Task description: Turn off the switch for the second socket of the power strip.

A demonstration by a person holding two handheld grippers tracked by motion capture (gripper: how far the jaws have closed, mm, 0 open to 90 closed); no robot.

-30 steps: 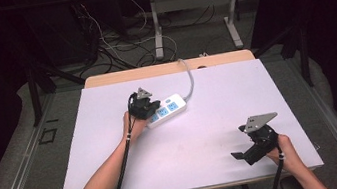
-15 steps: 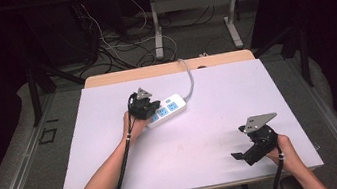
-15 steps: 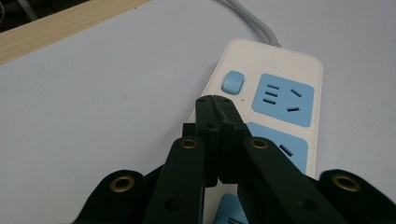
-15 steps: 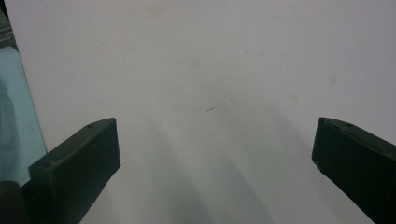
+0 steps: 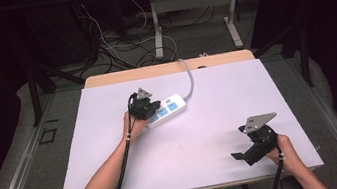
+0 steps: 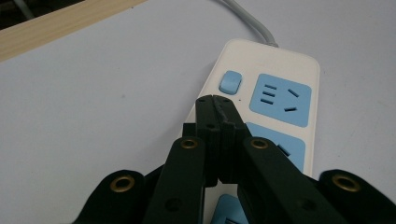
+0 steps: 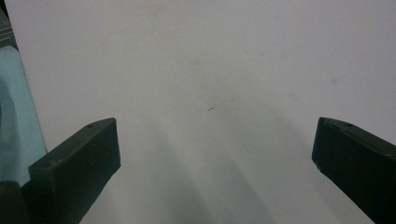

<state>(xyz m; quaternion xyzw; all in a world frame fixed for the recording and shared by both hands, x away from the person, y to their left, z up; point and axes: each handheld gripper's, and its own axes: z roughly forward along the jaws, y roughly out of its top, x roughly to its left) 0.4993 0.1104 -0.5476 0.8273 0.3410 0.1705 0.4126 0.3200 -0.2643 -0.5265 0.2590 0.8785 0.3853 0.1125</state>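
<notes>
One white plastic power strip with blue sockets (image 6: 261, 121), hard and light, lying on the white bench (image 5: 214, 143) near its far edge. Left claw (image 6: 215, 103) pinched tight, empty, above its small blue switch (image 6: 230, 82); right claw (image 7: 215, 154) spread wide, well apart. Best pressed gently there.

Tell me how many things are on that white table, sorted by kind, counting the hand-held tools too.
Power strip, white with blue sockets: 1
Grey cord running off the strip's far end: 1
Hand-held grippers: 2, the left gripper with its jaws closed over the strip, the right gripper with its jaws wide apart above the bare table
Total: 4
</notes>
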